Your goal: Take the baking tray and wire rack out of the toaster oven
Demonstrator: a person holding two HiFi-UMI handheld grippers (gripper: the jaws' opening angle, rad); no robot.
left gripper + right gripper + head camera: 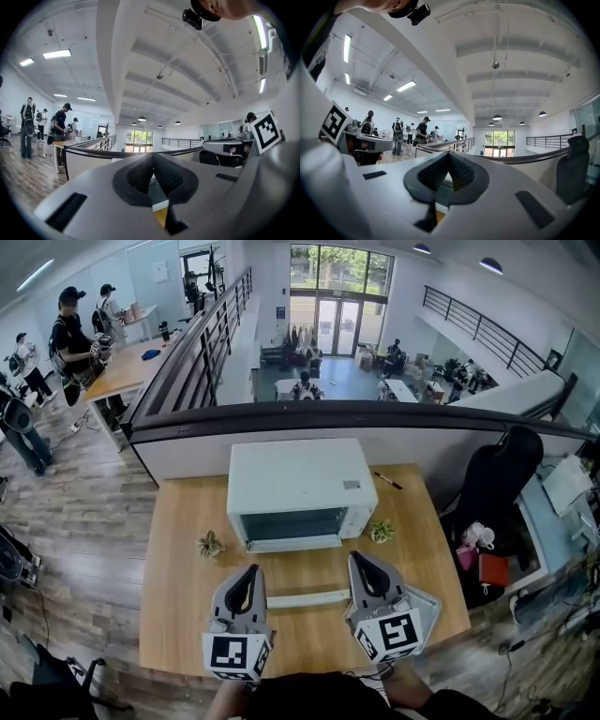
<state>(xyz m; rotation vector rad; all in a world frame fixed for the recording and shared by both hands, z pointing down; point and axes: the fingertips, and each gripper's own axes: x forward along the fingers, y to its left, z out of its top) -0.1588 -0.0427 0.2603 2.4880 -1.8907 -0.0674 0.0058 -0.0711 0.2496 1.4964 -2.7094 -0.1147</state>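
- Head view: a white toaster oven (298,486) stands in the middle of a wooden worktop (183,615). Its dark glass front faces the person, and the door looks shut.
- The baking tray and wire rack cannot be seen here; the glass is too dark to look through.
- A small plant (209,544) sits near the oven's left front corner. Another small plant (381,531) sits near its right front corner. A pen (387,481) lies on the worktop to the right of the oven.
- The left gripper (252,570) and the right gripper (357,557) are side by side in front of the oven. Both point at it and do not touch it.
- A pale bar (307,598) shows between the two grippers. What it is cannot be told.
- A black chair (502,479) stands off to the right of the worktop.
- Left gripper view: the left gripper (153,160) has its jaws pressed together with nothing held between them. It points level across the room. The right gripper (227,147) shows at the right.
- Right gripper view: the right gripper (449,158) also has its jaws pressed together and holds nothing. The left gripper (365,141) shows at the left.
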